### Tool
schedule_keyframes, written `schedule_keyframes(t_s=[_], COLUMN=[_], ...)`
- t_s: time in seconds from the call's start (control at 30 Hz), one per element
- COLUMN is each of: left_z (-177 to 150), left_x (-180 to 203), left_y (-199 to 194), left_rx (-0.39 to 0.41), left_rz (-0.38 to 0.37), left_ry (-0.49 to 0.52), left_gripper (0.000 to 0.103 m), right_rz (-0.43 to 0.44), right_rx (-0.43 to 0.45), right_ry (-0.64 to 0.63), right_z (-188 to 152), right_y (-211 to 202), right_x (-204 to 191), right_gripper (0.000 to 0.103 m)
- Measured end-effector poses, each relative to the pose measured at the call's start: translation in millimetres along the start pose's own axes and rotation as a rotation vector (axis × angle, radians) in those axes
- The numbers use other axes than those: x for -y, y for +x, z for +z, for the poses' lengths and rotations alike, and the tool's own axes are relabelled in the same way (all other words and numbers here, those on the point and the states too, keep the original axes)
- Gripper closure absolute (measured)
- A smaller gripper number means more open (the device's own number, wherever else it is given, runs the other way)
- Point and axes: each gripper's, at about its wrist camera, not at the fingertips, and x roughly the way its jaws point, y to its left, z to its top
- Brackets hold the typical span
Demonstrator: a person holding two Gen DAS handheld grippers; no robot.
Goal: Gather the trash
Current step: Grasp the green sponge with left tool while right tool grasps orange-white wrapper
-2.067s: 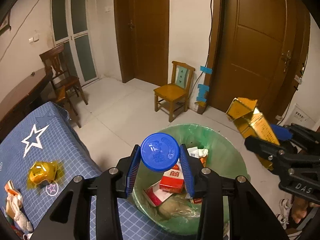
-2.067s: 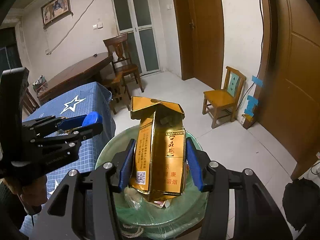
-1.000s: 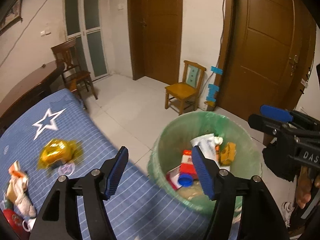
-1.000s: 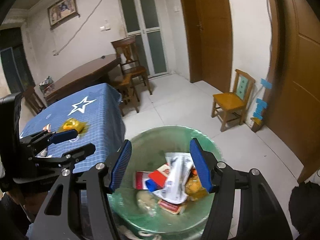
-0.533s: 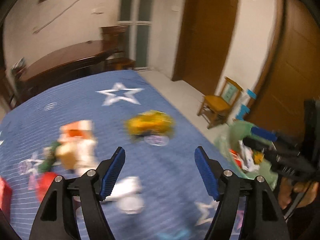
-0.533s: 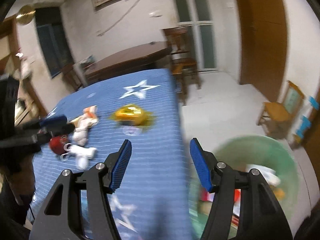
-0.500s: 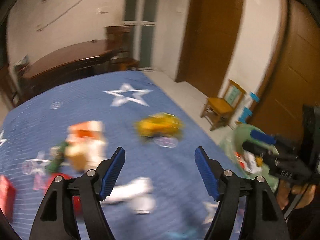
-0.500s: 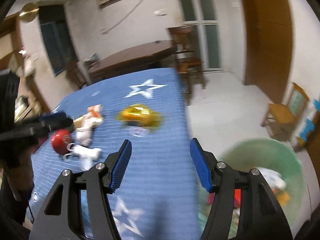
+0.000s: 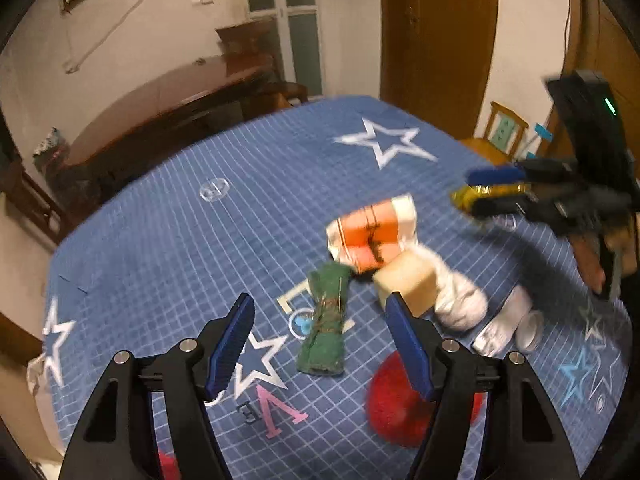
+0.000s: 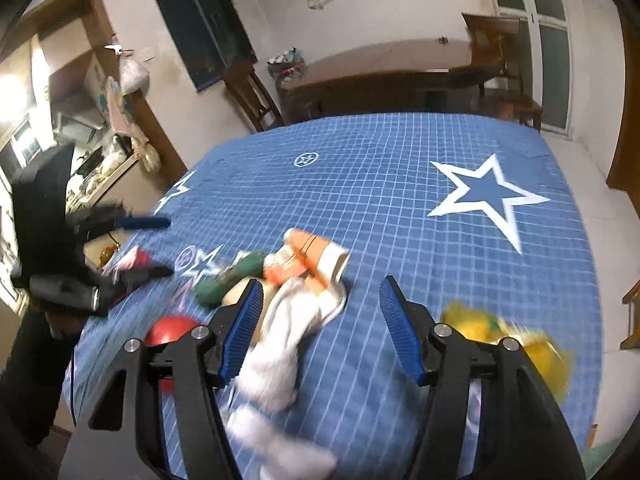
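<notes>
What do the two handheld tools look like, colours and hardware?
Both match: left tool and right tool have matte black angular arms, ribbed blue pads and silver screws at the joints. The right one's black body shows a green light.

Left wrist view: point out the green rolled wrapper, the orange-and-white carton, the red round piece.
green rolled wrapper (image 9: 325, 322), left wrist view, mid-roll
orange-and-white carton (image 9: 370, 232), left wrist view, orange face
red round piece (image 9: 390, 400), left wrist view, left part
</notes>
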Motion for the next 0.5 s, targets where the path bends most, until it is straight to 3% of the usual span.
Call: schedule_keyframes(t_s=[0.2,0.37,0.4,0.5], left_z=[-4,0,0,-1], left_x=[3,-10,-12,-14], left_y=[45,71,76,87], left_rx=[-0.055,-0.099,-0.115,-0.142], left_rz=[-0.035,-0.154,-0.18,-0.213], left_ry=[0.027,-0.053,-0.068,-0.09], left_gripper=[0.041,0.052,0.054,0.06], right_rz=[0.055,0.112,0.121,0.158], right_rx=[-0.053,-0.117,-0.126,-0.161], right_ry=[0.074,0.084,0.088,0.1], right_z=[16,20,20,19], right_y=[39,64,68,76], right_x=[20,21,21,22], right_gripper=[0.036,0.036,0.038,0.058])
